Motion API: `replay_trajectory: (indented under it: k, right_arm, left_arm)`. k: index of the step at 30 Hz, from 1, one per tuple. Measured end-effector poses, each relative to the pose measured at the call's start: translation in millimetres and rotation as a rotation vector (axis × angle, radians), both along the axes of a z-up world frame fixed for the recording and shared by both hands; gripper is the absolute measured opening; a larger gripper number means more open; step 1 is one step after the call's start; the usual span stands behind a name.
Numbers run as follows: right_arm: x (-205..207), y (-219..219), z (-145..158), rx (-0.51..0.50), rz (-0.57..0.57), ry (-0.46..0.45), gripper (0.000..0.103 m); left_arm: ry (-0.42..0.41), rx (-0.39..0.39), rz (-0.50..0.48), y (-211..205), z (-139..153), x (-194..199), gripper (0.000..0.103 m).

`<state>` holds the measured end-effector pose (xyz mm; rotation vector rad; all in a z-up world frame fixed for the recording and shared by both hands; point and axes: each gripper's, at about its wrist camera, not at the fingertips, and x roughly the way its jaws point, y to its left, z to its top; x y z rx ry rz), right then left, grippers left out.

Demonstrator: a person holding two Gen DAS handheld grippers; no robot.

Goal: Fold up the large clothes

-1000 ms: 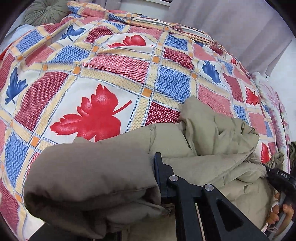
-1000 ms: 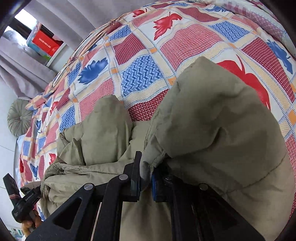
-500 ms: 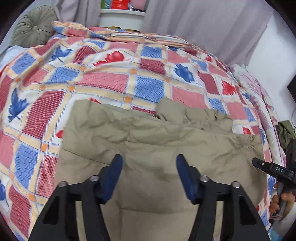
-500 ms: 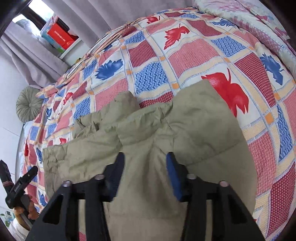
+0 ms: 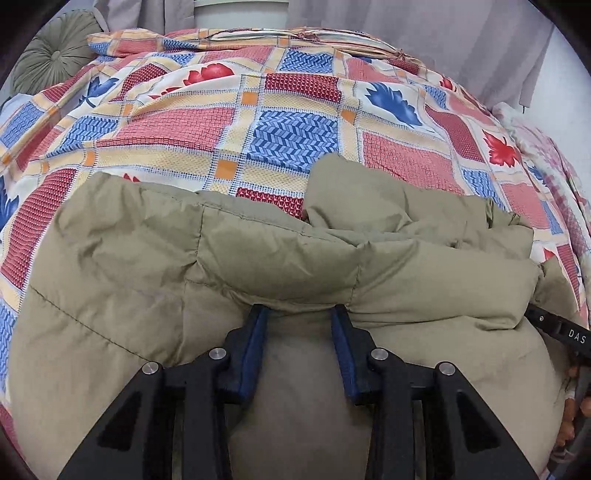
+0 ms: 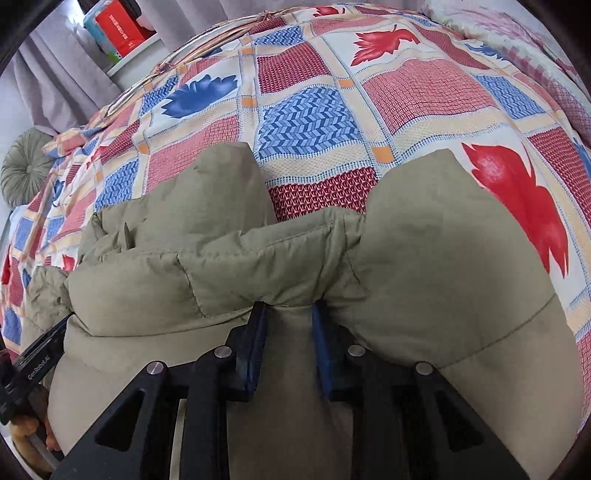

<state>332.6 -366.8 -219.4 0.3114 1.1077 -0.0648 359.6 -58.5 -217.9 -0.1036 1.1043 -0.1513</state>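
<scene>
A second before, each gripper had been clamped on a bunched fold of the puffy olive jacket (image 5: 280, 258) and carrying it; half a second before, both had let go and stood wide above the flattened garment. Now the left gripper (image 5: 298, 314) had dropped back onto the padded roll at the near edge, its blue pads either side of a ridge of fabric and closing, though not yet clearly pinching it. The right gripper (image 6: 289, 308) did the same further along, its narrower jaws closing on a raised pleat that sat between them, apparently touching both pads. That suggested the first fold was laid and a fresh hold was being taken for the next one. The jacket lay crumpled in the middle of the patchwork bedspread (image 5: 295, 133), one puffed end (image 6: 229, 184) sticking up loose and likely to spoil a neat fold. A round green cushion (image 5: 55, 59) and grey curtains (image 5: 443, 33) sat well clear
</scene>
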Motion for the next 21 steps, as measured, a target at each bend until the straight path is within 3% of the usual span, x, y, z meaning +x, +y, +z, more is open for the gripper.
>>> replay_trajectory:
  k: [4, 7, 10, 13, 21]
  right_arm:
    - [-2, -6, 18, -0.041, 0.007, 0.0, 0.027]
    - [-13, -32, 35, -0.125, -0.048, -0.035, 0.027]
    - [-22, -70, 30, -0.125, -0.159, -0.015, 0.026]
    - [-22, -95, 2, -0.008, -0.234, 0.021, 0.026]
    - [-7, -79, -15, -0.128, -0.213, -0.011, 0.029]
  left_arm:
    - [-0.084, 0.113, 0.113, 46, 26, 8, 0.042]
    - [-0.037, 0.181, 0.247, 87, 14, 18, 0.045]
    - [0.037, 0.154, 0.267, 104, -15, 22, 0.051]
    - [0.028, 0.189, 0.267, 94, -27, 27, 0.053]
    - [0.04, 0.255, 0.262, 80, -40, 45, 0.055]
